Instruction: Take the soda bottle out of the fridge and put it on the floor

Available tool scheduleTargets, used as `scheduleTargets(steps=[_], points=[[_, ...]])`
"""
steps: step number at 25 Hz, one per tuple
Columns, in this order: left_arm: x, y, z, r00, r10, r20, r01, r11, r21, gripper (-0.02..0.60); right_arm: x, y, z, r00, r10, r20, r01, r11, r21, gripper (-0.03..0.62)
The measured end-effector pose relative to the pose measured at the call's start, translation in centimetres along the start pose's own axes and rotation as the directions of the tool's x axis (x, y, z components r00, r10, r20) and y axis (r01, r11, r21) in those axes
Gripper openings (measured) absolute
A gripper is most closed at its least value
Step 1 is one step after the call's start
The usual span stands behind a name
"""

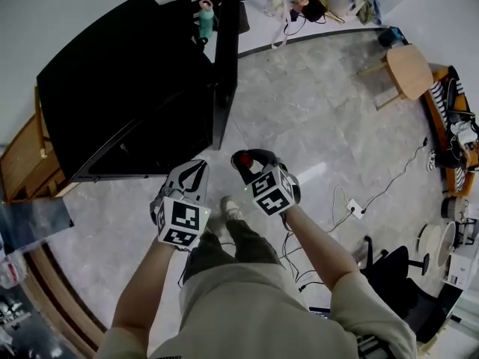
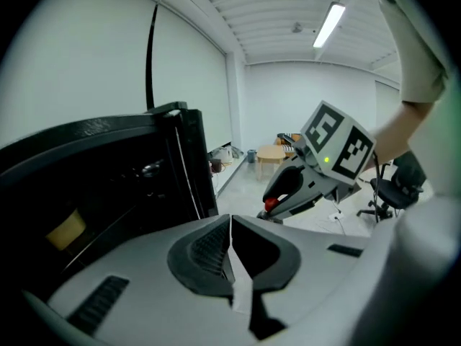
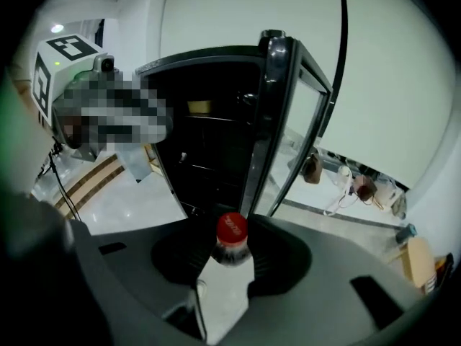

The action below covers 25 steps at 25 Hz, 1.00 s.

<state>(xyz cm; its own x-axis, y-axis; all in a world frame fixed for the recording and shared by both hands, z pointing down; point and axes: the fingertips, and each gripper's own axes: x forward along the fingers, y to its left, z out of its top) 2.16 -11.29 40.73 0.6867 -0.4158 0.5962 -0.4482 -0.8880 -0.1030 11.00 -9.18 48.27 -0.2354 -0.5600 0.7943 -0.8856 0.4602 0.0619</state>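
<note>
Position: a person stands on the grey tiled floor in front of a black fridge, with a gripper in each hand. The fridge door stands wide open. The shelves inside are dark, and their contents cannot be made out.

Right gripper: clamped on the bottle. The jaws press on the neck just under the red cap. The rest of the bottle is largely hidden behind the gripper body.

Bottle location: outside the fridge and clear of the floor. It hangs in the grip in front of the open door, and above the person's shoe in the head view. The red cap is uppermost in the head view.

Left gripper: jaws closed against each other, with nothing between them. It is just to the left of the right gripper and apart from it. It touches neither the bottle nor the fridge.

Surroundings:
- A round wooden table stands well away to the right.
- An office chair is nearer the person on the same side.
- A white power strip lies on the floor with cables trailing from it.
- Bags sit along the far wall.
</note>
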Motion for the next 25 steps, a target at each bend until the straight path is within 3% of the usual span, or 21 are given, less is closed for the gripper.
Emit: scheduleTargets(steps=[6, 11, 25], points=[[5.2, -5.3, -2.0, 0.991, -0.104, -0.079, 0.108, 0.993, 0.044, 0.011, 1.2, -1.7, -7.9, 0.998, -0.026, -0.064, 0.034, 0.991, 0.13, 0.111], [9.6, -8.6, -5.2, 0.978, -0.161, -0.133, 0.168, 0.985, 0.047, 0.011, 4.0, -2.2, -14.3, 0.992, -0.036, -0.121, 0.057, 0.982, 0.181, 0.112], [20.7, -12.7, -17.5, 0.925, -0.25, -0.287, 0.266, 0.964, 0.018, 0.011, 15.5, -2.1, -27.3, 0.975, -0.022, -0.222, 0.1, 0.932, 0.349, 0.112]])
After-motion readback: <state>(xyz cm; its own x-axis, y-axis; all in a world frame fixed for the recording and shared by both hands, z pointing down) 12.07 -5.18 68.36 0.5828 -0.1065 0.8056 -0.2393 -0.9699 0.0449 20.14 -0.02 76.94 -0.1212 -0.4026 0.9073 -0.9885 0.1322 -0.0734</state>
